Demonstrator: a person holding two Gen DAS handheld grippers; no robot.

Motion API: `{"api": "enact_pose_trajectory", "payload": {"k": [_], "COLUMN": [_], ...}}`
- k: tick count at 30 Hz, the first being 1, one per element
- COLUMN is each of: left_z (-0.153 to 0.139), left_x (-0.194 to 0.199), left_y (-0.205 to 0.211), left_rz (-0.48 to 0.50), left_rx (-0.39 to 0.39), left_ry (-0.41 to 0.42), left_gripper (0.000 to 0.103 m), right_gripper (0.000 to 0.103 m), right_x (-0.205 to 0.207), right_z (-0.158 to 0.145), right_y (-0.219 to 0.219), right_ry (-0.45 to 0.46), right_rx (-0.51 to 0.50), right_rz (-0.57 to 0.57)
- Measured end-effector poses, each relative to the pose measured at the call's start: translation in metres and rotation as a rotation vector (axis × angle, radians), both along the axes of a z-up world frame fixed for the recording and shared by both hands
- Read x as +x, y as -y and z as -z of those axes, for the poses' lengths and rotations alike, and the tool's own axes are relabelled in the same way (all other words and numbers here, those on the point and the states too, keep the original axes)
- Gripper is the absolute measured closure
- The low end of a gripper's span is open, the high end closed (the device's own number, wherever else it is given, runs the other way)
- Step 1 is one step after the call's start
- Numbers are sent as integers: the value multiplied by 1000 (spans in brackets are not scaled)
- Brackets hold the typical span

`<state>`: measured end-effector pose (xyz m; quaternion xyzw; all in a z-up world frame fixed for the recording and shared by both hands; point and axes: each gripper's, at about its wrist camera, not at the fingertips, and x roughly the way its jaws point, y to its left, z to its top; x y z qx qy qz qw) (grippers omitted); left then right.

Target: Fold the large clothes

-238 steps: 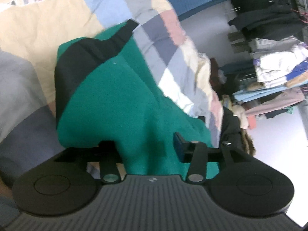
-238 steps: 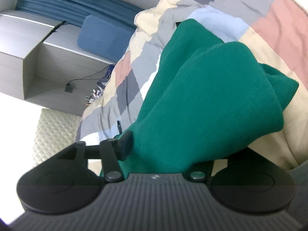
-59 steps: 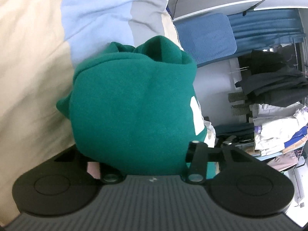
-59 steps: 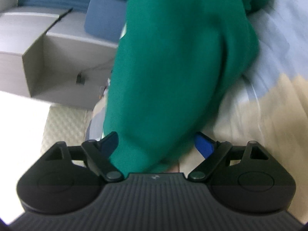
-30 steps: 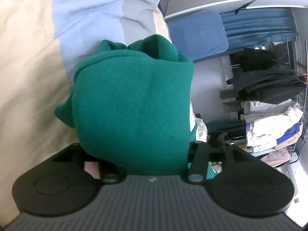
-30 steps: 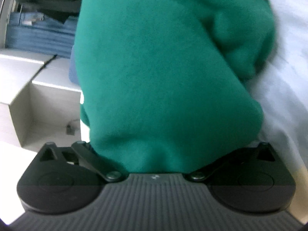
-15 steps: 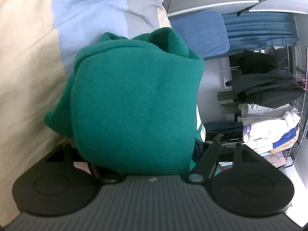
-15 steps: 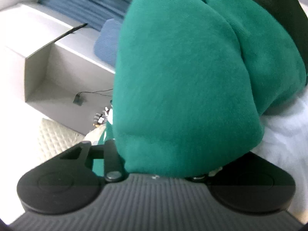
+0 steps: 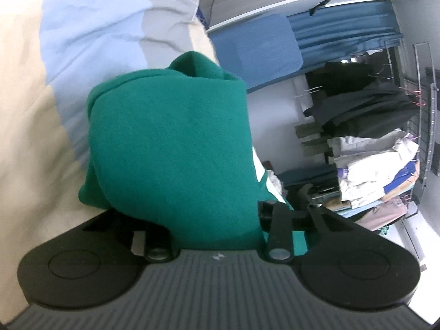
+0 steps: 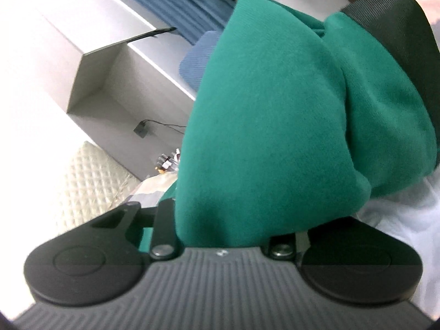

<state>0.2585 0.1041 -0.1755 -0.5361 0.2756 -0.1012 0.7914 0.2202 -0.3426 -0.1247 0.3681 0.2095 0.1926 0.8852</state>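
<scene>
Closing on a thick green garment, the left hand-held gripper is seen above the bed. The right hand-held gripper, jaws also closing, apparently grips the same bundled cloth, its pads being hidden.

We see a matt, fleecy green cloth garment, a soft cotton-like quilt and matt black plastic, ribbed, on each gripper body.

A thick green garment, folded into a bulky bundle, rests on the patchwork bedspread.
</scene>
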Motion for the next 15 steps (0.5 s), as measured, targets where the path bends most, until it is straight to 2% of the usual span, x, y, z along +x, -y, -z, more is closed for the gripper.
{"api": "enact_pose_trajectory", "payload": {"k": [6,11,15], "left_z": [-23,-48,-71], "left_x": [-16,-42,-64], "left_y": [1,12,25], "left_rz": [38,86,128], "left_rx": [13,54,73], "left_ry": [55,104,150], "left_gripper": [63,63,63], "right_gripper": [66,67,67], "right_x": [-27,-37,-36], "right_z": [-16,-23,-41], "right_y": [9,4,11], "right_ry": [49,64,87], "right_rx": [-38,-39,-43], "right_rz": [-17,-9,-2]}}
